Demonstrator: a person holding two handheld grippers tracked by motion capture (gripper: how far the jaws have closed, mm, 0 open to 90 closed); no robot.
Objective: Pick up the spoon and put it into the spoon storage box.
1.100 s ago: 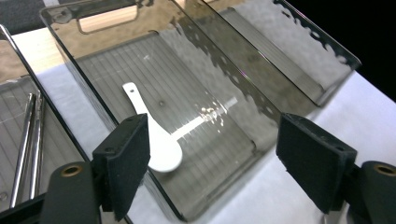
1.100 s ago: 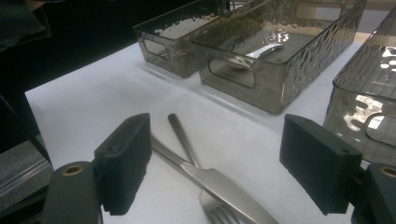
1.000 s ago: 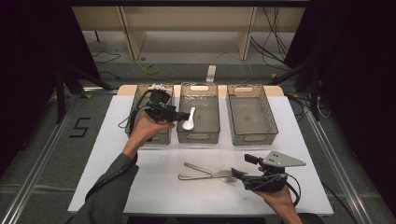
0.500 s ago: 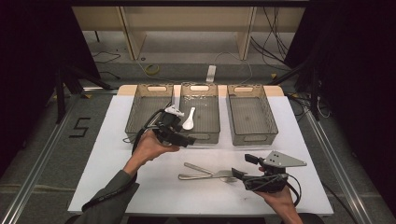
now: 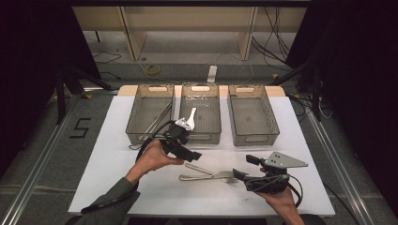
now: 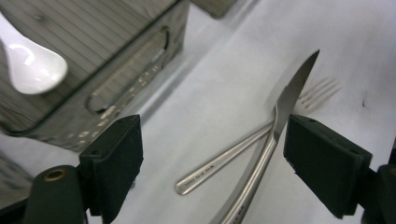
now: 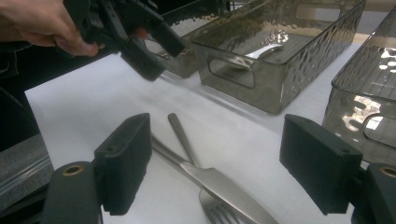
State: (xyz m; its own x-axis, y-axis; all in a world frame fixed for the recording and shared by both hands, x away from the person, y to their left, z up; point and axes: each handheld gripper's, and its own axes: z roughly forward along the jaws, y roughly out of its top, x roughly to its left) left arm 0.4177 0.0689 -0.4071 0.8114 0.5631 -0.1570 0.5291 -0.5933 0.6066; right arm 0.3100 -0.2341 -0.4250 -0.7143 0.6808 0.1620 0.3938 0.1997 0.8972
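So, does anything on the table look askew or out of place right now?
Mostly tidy. The knife and fork lie crossed on the white table, the knife over the fork, outside the bins. The white spoon sits in the middle bin. No spills or damage show.

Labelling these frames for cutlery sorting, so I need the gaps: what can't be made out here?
- Fork tines: right gripper view, cut off by bottom edge.
- Knife handle end: left gripper view, cut off at the bottom.
- Lettering on fork handle: left gripper view, too small.
- Spoon: high view, partly behind left gripper.

Knife (image 6: 275, 135) handle cut off at bottom edge; fork (image 6: 322, 91) tines blurred.
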